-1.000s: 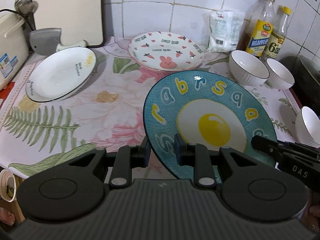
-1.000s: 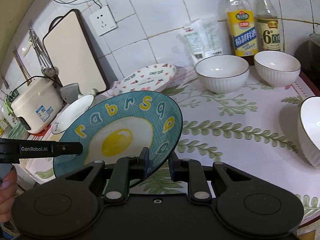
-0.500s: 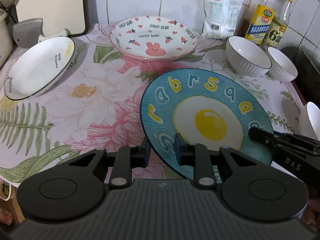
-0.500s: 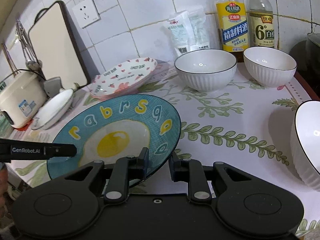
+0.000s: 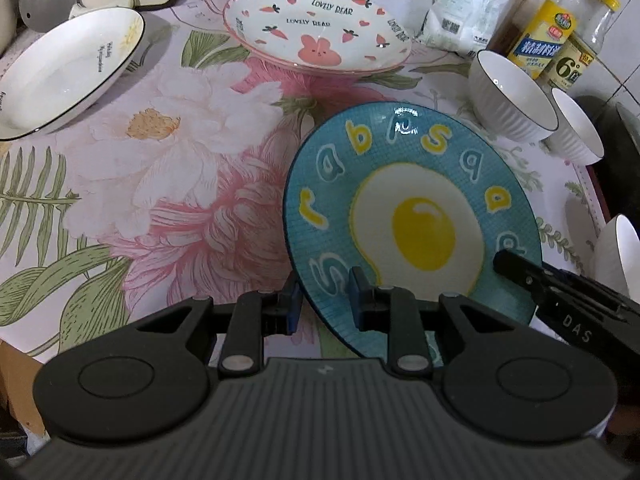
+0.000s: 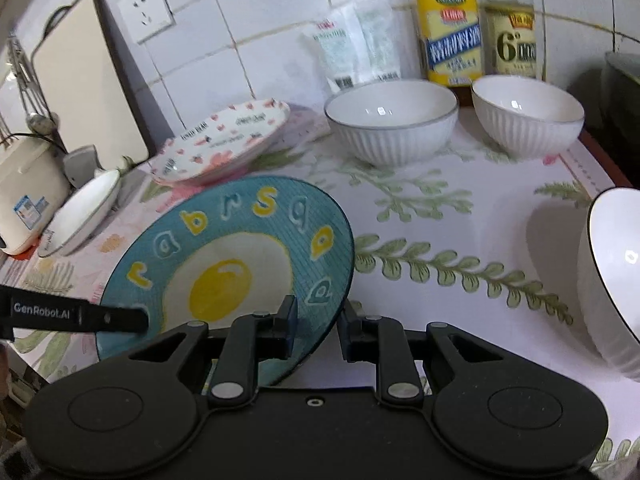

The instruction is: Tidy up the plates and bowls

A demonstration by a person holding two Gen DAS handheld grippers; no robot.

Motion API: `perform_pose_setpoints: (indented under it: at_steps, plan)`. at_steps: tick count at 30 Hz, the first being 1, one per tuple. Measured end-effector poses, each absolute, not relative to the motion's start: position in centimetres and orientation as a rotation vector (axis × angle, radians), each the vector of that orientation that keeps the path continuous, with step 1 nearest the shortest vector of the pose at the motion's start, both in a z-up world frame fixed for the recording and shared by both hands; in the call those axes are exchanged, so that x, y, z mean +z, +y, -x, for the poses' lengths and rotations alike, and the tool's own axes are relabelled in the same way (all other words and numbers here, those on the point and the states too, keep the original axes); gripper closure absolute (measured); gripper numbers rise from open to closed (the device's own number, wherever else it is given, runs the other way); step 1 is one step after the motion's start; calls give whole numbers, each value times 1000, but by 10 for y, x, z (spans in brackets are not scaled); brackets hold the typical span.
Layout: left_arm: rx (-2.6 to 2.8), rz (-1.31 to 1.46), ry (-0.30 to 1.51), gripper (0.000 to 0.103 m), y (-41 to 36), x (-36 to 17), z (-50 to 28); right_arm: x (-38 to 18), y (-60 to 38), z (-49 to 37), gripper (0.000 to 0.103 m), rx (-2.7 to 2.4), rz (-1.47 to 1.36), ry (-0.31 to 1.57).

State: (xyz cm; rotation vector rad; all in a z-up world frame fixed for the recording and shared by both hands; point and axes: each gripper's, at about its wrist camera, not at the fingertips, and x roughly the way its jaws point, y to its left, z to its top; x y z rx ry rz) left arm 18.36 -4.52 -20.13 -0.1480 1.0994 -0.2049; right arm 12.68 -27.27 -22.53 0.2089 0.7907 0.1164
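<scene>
A blue plate (image 5: pixel 420 184) with a fried-egg picture and yellow letters hangs tilted just over the flowered tablecloth. My left gripper (image 5: pixel 324 300) is shut on its near-left rim. My right gripper (image 6: pixel 318 320) is shut on its near-right rim, and the same blue plate (image 6: pixel 224 264) fills that view's lower left. Each view shows the other gripper's finger at the plate's edge. A pink bunny plate (image 5: pixel 320 32) and a white plate (image 5: pixel 68 72) lie further back. Three white ribbed bowls stand on the right: bowl (image 6: pixel 390 120), bowl (image 6: pixel 528 114), bowl (image 6: pixel 616 280).
Two sauce bottles (image 6: pixel 448 28) and a white packet (image 6: pixel 352 52) stand against the tiled wall. A cutting board (image 6: pixel 88 80) leans at the back left, with a cleaver (image 5: pixel 44 0) below it and a rice cooker (image 6: pixel 24 196) at the far left. A dark pot (image 5: pixel 616 152) sits at the right edge.
Both grippers have sunk toward the table with the blue plate held between them. The plate now hangs closer to the cloth, and both views look more steeply down.
</scene>
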Motion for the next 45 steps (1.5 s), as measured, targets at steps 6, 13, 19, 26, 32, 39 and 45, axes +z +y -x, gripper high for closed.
perform_pose_setpoints:
  at_steps: [6, 13, 19, 26, 32, 39, 45]
  plan:
    - [-196, 106, 1124, 80, -48, -194, -182, -218, -261, -123, 74, 86, -132, 821]
    - [-221, 139, 1125, 79, -37, -171, -167, -196, -256, -97, 66, 71, -157, 793]
    - [-245, 143, 1111, 72, -22, -146, -149, -163, -248, -77, 50, 124, -232, 768]
    - [-274, 144, 1059, 68, 3, -119, -128, -140, -232, -59, 39, 168, -215, 767]
    - [-283, 105, 1050, 62, 22, -96, -110, -124, -216, -47, 38, 202, -185, 767]
    - [-277, 131, 950, 50, 58, -79, -114, -104, -197, -48, 35, 242, -180, 727]
    - [-205, 147, 856, 37, 97, -80, -126, -110, -167, -63, 34, 314, -213, 672]
